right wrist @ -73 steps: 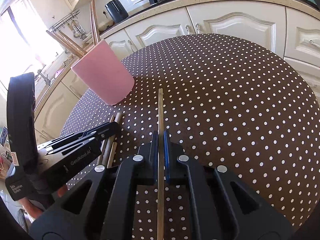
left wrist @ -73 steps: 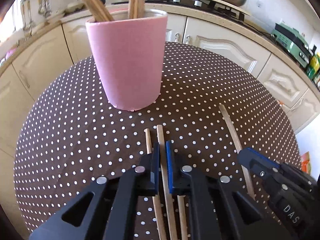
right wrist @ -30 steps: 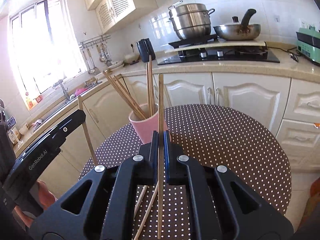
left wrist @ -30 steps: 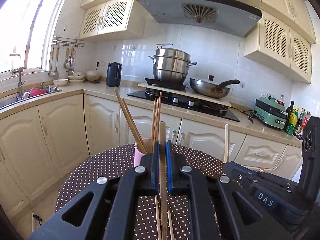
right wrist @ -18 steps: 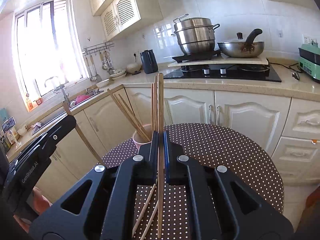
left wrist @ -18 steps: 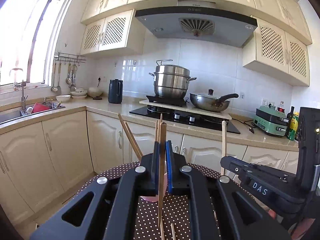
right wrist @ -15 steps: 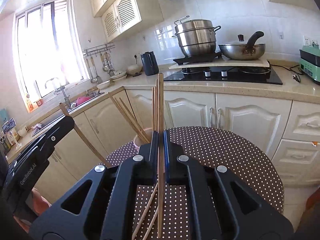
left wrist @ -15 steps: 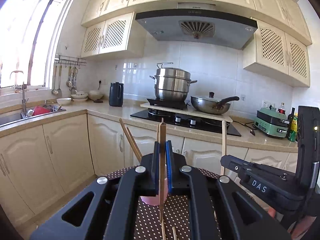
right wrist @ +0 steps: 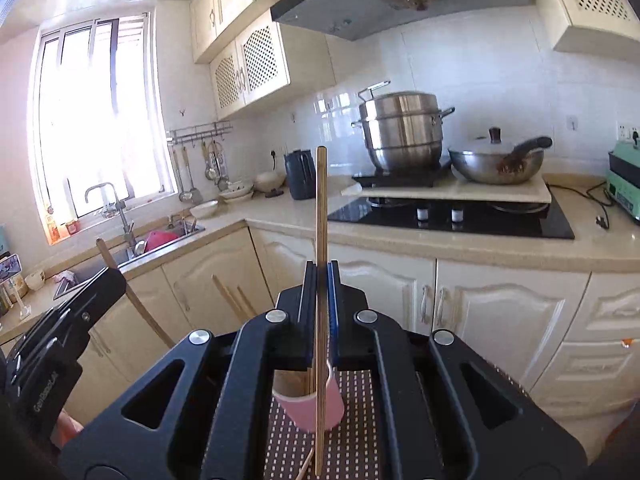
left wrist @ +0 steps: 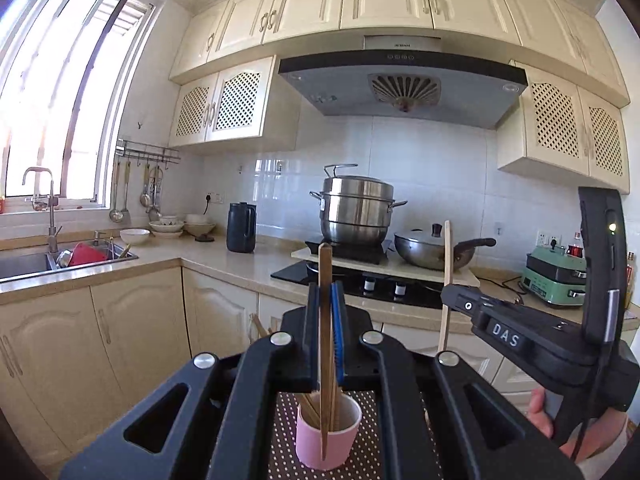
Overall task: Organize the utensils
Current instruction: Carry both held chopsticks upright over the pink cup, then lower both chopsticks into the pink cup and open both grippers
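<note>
Pink cup stands on dotted counter, below and ahead of both grippers. Left gripper fingers clamped on upright chopstick, lower tip over cup. Right gripper fingers clamped on second chopstick, likewise vertical, tip just short of cup rim.

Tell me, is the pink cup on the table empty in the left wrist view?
No, the pink cup already holds several wooden chopsticks that stand inside it.

Pink cup mouth crowded by standing chopsticks; open air above; dotted table around cup bare.
</note>
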`<act>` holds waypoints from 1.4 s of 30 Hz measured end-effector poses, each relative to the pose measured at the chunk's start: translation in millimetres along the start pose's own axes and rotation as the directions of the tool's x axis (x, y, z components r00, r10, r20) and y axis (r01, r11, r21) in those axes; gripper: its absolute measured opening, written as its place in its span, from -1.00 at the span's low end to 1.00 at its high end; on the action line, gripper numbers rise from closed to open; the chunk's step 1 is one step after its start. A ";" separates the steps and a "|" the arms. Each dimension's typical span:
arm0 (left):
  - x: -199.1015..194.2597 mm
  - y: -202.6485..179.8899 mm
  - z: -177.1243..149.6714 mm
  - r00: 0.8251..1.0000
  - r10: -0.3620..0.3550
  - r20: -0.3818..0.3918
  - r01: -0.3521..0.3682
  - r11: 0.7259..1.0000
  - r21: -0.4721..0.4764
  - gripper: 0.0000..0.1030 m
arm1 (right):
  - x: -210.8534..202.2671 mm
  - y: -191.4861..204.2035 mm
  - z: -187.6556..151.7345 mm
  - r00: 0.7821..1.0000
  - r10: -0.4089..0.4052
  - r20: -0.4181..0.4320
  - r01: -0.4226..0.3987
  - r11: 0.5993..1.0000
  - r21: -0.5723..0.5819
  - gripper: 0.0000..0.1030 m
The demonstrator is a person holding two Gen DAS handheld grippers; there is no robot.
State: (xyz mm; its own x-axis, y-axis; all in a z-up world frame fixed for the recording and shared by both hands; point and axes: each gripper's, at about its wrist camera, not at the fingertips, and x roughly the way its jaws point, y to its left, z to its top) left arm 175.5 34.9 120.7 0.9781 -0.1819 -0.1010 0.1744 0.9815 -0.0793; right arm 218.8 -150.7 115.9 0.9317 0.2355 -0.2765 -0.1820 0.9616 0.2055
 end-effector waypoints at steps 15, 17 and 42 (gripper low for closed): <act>32.1 -0.6 32.4 0.997 0.028 0.074 -0.029 1.000 0.011 -0.87 | 65.9 -2.9 23.1 1.000 0.016 0.003 -0.016 0.999 0.039 -0.89; 35.8 -1.4 32.1 0.997 0.023 0.073 -0.024 1.000 0.009 -0.87 | 71.1 -1.2 24.3 1.000 0.008 0.007 -0.009 0.999 0.033 -0.88; 82.4 16.6 9.1 0.997 0.081 0.015 -0.081 0.997 -0.002 -0.92 | 94.7 14.2 2.1 0.997 0.015 -0.081 -0.018 0.999 -0.039 -0.88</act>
State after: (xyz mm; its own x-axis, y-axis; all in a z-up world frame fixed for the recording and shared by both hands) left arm 260.0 36.7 120.1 0.9907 -0.1009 -0.0917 0.0943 0.9929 -0.0730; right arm 305.1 -115.1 94.6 0.9003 0.2604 -0.3487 -0.2109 0.9619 0.1738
